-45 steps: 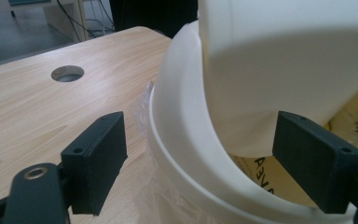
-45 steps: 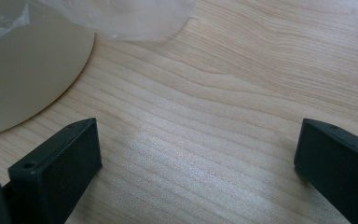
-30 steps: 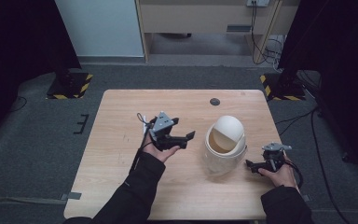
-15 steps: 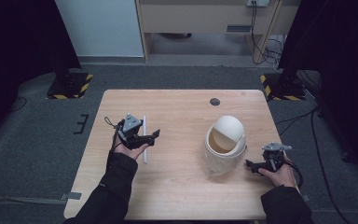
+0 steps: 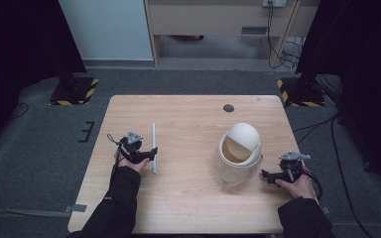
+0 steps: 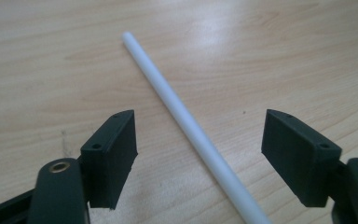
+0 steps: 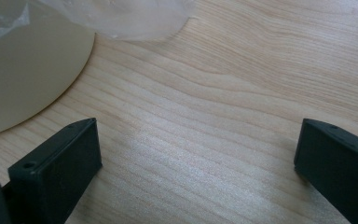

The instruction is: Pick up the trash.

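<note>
- While the left gripper (image 5: 152,151) sits low over the white rod (image 5: 154,148) on the left half of the table (image 5: 188,208), its jaws stand wide apart with the rod passing between them and touching neither, as the left gripper view shows (image 6: 186,119).
- That rod (image 6: 186,119) lies flat on the wood, well apart from the cream swing-lid bin (image 5: 239,151) on the right half.
- From this pose, the likely step is closing on the rod; since it runs slantwise across the gap, the pads may catch it off-square and send it rolling or pivoting away.
- A smooth, thin, round rod could also slip upward out of the pads as they squeeze against the tabletop.
- Near the bin's base, the right gripper (image 5: 268,174) rests with its jaws spread and nothing between them but bare wood (image 7: 200,158).
- How close its tips come to the bin is hard to tell from the high view; a careless nudge might shift or tip that light bin.
</note>
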